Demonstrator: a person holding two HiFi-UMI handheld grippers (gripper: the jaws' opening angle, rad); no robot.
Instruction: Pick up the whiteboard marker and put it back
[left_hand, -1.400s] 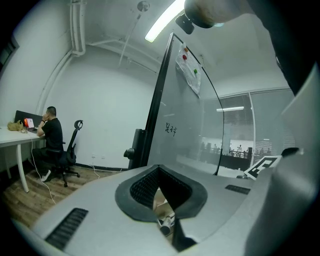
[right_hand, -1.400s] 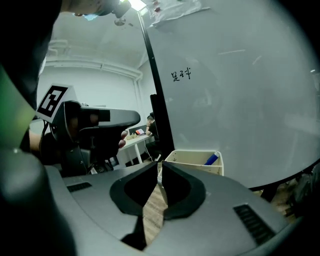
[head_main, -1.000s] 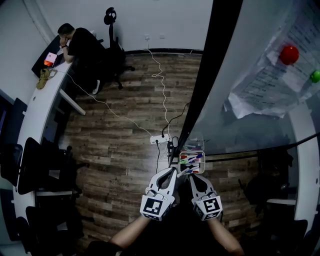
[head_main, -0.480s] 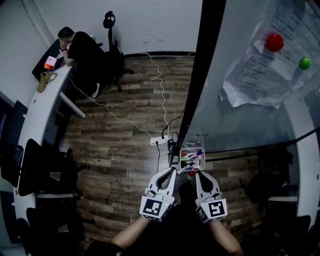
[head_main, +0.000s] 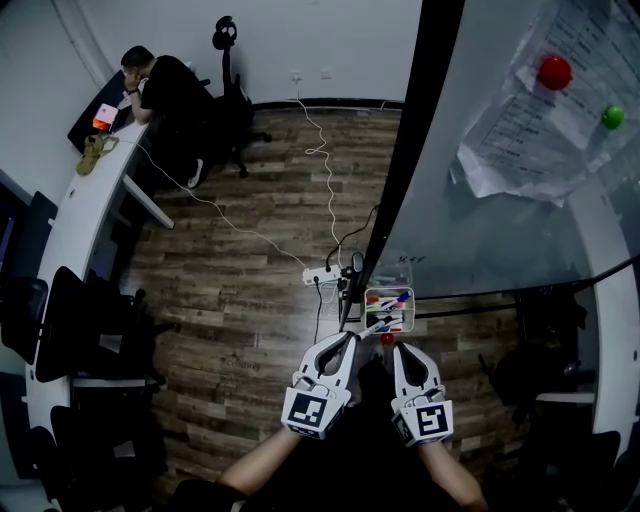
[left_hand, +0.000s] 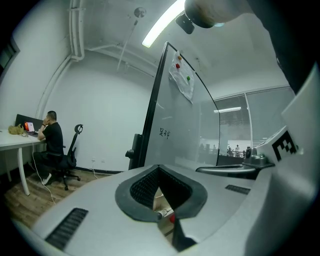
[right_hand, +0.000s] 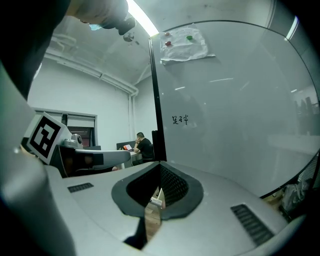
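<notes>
Just ahead of my left gripper (head_main: 349, 338) and right gripper (head_main: 393, 347) — both clenched, holding nothing — the whiteboard marker (head_main: 376, 325) lies on the near edge of the tray (head_main: 409, 310).

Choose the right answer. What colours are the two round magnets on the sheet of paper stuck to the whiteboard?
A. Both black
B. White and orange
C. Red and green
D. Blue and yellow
C: in the head view a red magnet and a green magnet sit on the paper against the whiteboard.
</notes>
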